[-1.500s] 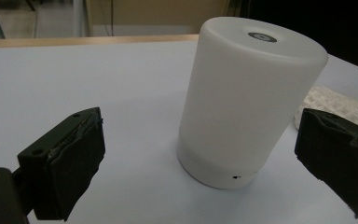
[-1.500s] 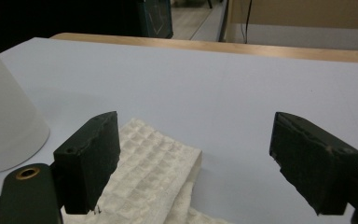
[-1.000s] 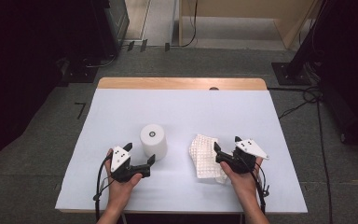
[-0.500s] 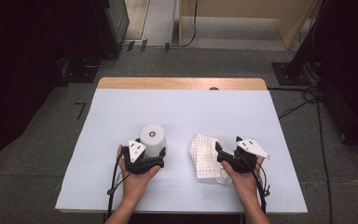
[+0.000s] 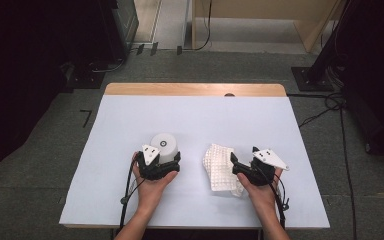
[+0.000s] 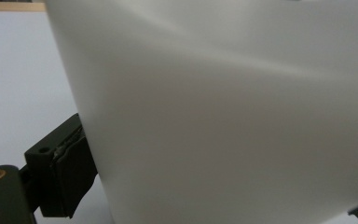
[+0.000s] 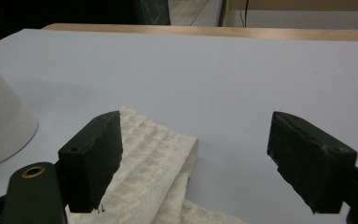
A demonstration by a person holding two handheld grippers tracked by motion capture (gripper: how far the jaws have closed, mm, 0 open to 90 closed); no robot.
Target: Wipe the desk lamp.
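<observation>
High view: fixed above my side of the bench (image 5: 130, 120), facing forward and down, far enough to take in the whole top plus floor beyond; my forearms enter from the bottom edge. Left gripper view: rides my left gripper (image 5: 156, 162), looks along my jaws, pressed right up to the white cup (image 6: 223, 121), blurred from closeness, one pad at lower left, bench strip at left. Right gripper view: rides my right gripper (image 5: 250, 167), low over the bench, faces the far wooden edge (image 7: 214, 31), jaws apart in the foreground, waffle cloth (image 7: 154, 168) close below. Shared: cup (image 7: 0, 130) and cloth (image 5: 219, 167) also appear in high view; cup wall sits at left edge of right gripper view.
</observation>
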